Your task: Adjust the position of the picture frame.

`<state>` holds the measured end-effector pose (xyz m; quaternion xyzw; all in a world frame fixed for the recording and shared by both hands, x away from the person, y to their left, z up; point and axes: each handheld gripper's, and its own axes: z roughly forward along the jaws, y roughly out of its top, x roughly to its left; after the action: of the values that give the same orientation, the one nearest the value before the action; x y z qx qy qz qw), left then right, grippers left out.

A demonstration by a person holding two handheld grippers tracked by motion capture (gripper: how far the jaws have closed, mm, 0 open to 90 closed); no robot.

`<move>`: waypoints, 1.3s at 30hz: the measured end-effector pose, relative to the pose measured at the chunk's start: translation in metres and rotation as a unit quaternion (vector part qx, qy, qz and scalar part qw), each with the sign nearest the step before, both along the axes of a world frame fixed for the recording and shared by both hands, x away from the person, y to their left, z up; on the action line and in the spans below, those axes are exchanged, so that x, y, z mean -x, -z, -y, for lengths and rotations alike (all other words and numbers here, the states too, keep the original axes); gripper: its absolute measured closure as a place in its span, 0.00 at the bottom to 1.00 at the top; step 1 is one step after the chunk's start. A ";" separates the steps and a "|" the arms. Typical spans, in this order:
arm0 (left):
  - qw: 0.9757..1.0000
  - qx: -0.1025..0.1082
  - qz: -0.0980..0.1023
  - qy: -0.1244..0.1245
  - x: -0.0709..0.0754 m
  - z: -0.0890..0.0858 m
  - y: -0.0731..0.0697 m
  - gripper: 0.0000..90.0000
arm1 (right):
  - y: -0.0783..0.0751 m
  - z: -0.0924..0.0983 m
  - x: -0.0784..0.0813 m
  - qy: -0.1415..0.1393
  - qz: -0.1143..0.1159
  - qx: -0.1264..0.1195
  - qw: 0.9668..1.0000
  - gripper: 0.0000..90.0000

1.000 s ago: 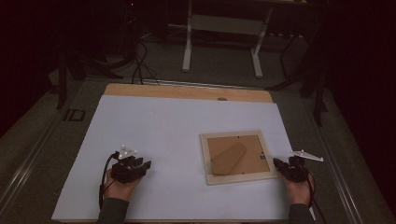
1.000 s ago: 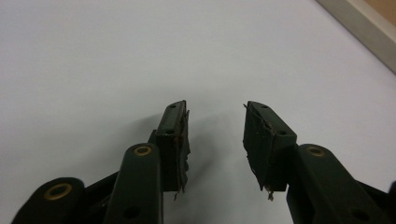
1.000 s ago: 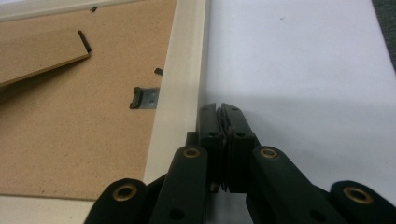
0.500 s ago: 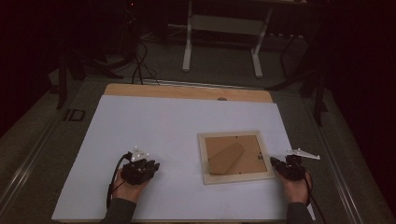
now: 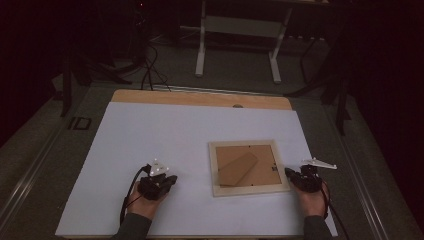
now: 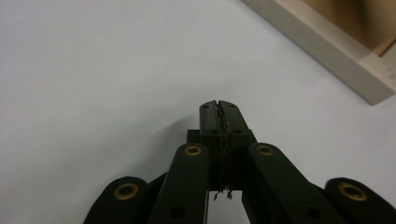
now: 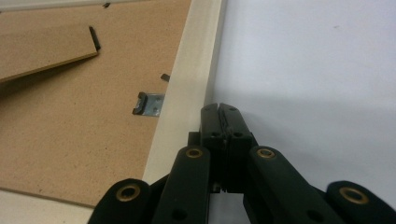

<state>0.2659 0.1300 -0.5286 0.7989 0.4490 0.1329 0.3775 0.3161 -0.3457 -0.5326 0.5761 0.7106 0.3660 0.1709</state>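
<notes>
Right hand-held gripper (image 5: 290, 173), jaws closed on nothing, tip against the frame's (image 5: 248, 167) right edge, lower right of the high view. Left hand-held gripper (image 5: 172, 178) has just closed, empty, on white worktop (image 5: 150, 130) left of the frame. Frame lies face down, backing board (image 7: 60, 126) inside with its stand folded flat.

Picture frame (image 5: 248, 167) face-down on white-covered table (image 5: 165, 130)

This looks like a lab or a recording studio, not a home. The room is dark, and a table (image 5: 150, 97) with a white sheet (image 5: 190, 135) stands ahead of the gripper fingers. Further beyond them there are loose cables (image 5: 150, 65) on the grey floor (image 5: 240, 75) and a white metal stand (image 5: 239, 35).
</notes>
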 end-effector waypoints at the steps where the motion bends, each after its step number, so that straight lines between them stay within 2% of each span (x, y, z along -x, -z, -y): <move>1: 1.000 0.001 0.000 0.002 0.000 0.002 0.000 1.00 | 0.000 -0.001 0.000 -0.002 0.001 0.000 1.000 0.99; 8: 1.000 -0.006 0.010 0.023 0.003 0.012 0.000 1.00 | 0.000 -0.006 -0.001 -0.018 -0.001 0.000 1.000 1.00; 16: 0.998 0.006 0.015 0.062 0.009 0.023 -0.001 0.99 | 0.000 -0.010 -0.001 -0.024 -0.002 -0.002 1.000 1.00; 17: 0.997 0.006 0.017 0.071 0.011 0.029 -0.001 0.99 | 0.000 -0.011 -0.002 -0.025 -0.003 -0.003 1.000 1.00; 23: 0.996 0.005 0.017 0.091 0.016 0.038 0.000 0.99 | 0.001 -0.013 -0.002 -0.030 -0.006 -0.009 0.999 1.00; 26: 0.994 0.004 0.020 0.109 0.020 0.045 0.000 1.00 | 0.001 -0.014 -0.002 -0.032 -0.005 -0.009 0.999 1.00; 32: 0.990 -0.006 0.021 0.141 0.025 0.057 0.003 0.99 | 0.001 -0.017 -0.002 -0.033 -0.006 -0.008 0.999 1.00; 35: 0.989 -0.010 0.020 0.145 0.026 0.060 0.004 0.99 | 0.001 -0.017 -0.002 -0.034 -0.005 -0.007 0.999 1.00; 39: 0.989 -0.029 0.027 0.144 0.028 0.065 0.005 0.99 | 0.000 -0.021 -0.002 -0.039 -0.006 -0.005 0.999 1.00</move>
<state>0.2380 0.0646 -0.5338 0.8620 0.3144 0.1118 0.3816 0.3179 -0.3247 -0.5329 0.5509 0.7320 0.3722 0.1489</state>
